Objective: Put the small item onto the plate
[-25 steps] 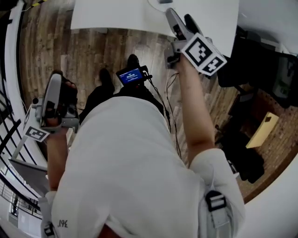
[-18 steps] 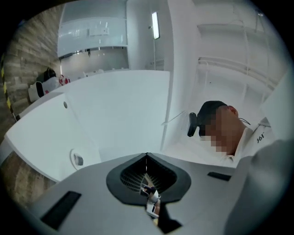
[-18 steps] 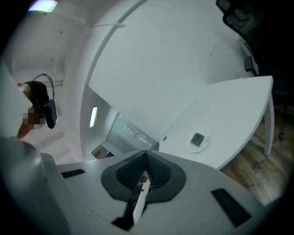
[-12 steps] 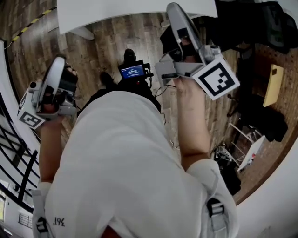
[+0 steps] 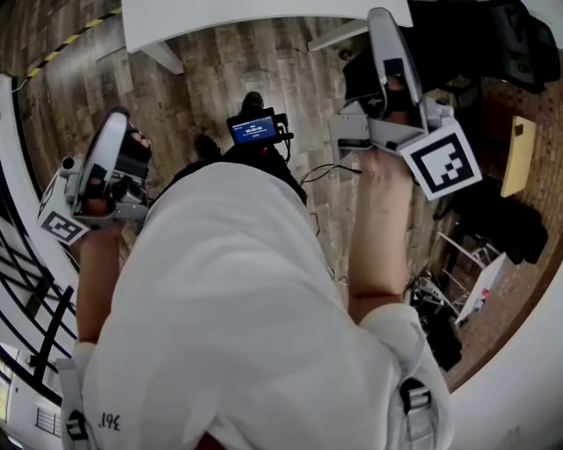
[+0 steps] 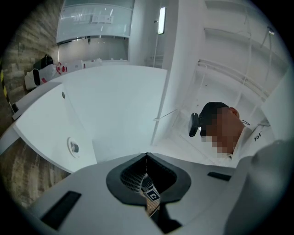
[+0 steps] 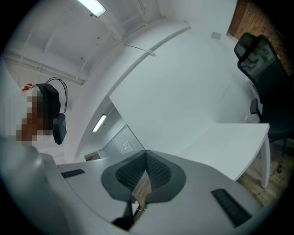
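Small item & plate: not in any view, so weight, stiffness & where to grip can't be judged; prob. light, going by "small". Left gripper [image 5: 110, 132] & right gripper [image 5: 384, 31] are both closed w/ nothing between the jaws, held over the wood floor [image 5: 229, 75], apart from the white table [image 5: 264, 16]. Head view shows the person's arms & a small screen [image 5: 255, 130]. The gripper views show jaws pressed together, walls & a ceiling light [image 7: 92, 7].

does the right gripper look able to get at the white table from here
Probably yes: the right gripper, jaws shut and empty, is held up near the white table, and nothing stands between them. It would likely need tilting down.
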`<state>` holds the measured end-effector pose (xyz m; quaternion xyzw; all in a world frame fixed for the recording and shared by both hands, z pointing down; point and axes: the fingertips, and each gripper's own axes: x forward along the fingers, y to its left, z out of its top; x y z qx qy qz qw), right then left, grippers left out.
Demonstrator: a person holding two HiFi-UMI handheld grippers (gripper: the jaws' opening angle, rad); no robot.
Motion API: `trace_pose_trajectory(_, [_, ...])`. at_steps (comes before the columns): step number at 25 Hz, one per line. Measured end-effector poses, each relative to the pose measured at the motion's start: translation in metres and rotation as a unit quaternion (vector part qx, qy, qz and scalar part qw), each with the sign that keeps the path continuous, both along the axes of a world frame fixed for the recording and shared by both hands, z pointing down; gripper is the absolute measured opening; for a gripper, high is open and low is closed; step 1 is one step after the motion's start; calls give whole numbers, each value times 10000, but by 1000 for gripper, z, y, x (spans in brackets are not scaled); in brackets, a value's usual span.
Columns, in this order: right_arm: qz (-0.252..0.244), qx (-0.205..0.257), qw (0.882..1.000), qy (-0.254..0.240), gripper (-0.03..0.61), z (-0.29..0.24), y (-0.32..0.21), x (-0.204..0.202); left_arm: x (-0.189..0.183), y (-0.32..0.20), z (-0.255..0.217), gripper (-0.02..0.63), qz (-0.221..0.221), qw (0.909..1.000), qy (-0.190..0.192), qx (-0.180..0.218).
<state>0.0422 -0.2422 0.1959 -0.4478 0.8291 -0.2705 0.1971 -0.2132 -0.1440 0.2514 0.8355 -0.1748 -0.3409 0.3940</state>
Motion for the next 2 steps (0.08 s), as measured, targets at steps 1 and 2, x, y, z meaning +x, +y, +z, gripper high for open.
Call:
trace_pose_trajectory(1, [-17,56,10000,12,2,-5,0,-2,-2,2,-1,6,-14,10000,11,24])
trace_pose_trajectory(2, [-34,113,9999,23,2,-9,0,-5,-3,3,-3,6,-27,10000,22,50])
